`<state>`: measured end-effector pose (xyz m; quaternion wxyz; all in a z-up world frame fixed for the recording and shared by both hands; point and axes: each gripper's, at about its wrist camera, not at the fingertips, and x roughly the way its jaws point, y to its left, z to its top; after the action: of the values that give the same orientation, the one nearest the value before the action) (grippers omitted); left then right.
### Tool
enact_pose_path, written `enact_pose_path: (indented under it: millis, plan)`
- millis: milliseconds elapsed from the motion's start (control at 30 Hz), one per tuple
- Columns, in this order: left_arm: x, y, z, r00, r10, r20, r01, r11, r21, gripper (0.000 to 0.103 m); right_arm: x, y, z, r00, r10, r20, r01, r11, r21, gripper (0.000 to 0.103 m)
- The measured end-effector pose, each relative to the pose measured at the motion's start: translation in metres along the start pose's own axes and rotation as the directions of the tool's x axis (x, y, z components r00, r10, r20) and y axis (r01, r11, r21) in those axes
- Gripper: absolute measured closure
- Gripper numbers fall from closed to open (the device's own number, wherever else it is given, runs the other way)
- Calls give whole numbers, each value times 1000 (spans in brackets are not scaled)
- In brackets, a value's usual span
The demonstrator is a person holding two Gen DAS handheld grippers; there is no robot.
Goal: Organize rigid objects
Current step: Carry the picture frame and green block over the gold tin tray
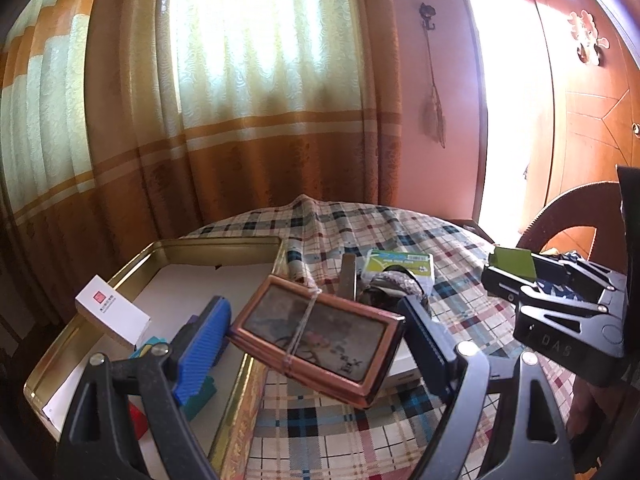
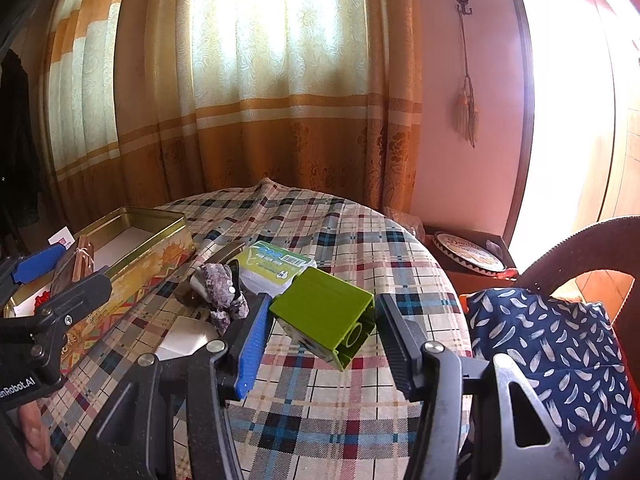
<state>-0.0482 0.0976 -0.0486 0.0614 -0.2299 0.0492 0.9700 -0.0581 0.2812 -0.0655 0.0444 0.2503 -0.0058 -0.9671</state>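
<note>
My left gripper [image 1: 316,336] is shut on a copper-framed flat case [image 1: 316,332] tied with string, held above the right rim of the open gold tin [image 1: 216,244]. The tin holds a white card box [image 1: 112,316] and small coloured pieces. My right gripper [image 2: 320,332] is shut on a green toy block [image 2: 324,312], held above the plaid tablecloth [image 2: 360,240]. The right gripper with the block also shows in the left wrist view [image 1: 516,264]. The left gripper shows at the left edge of the right wrist view [image 2: 40,264].
On the cloth lie a green-and-white pack [image 2: 276,268], a purple-grey crumpled item [image 2: 220,280], a metal piece [image 2: 224,252] and a white flat item [image 2: 188,336]. A chair with blue patterned fabric [image 2: 552,340] stands at the right. Curtains hang behind the table.
</note>
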Motion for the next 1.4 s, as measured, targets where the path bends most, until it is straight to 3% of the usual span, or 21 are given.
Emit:
enact_pose_path:
  millis: [767,1400]
  plan:
    - [-13,29,-7,999,34,14,-33,998,-47,17,-12,33,-4,998,64,10,-63,996,-68,48]
    - [-20,43,-10,999,42,19,-41,997,-72,17,-24,57,12,986,155,55,-152,987,-46,48]
